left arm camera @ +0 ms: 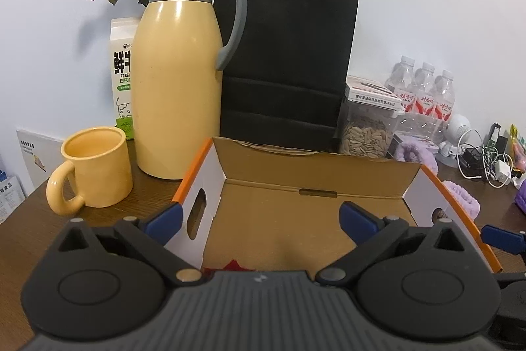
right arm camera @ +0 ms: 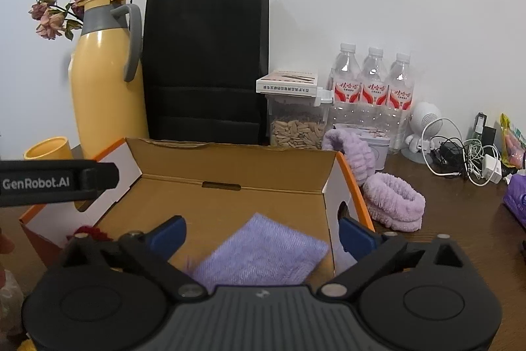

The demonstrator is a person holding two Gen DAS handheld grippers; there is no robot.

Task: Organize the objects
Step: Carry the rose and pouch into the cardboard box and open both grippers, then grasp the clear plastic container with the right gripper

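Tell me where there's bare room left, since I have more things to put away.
Most of the cardboard box floor is bare behind the purple cloth. Bare table shows in front of the yellow mug. It's crowded along the wall and at right, around the headbands and cables.

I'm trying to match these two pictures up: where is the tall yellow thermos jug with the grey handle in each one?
Left wrist view: tall yellow thermos jug, left of centre, close.
Right wrist view: the jug, far left, smaller.
Shared landmark: black paper bag standing right beside it.
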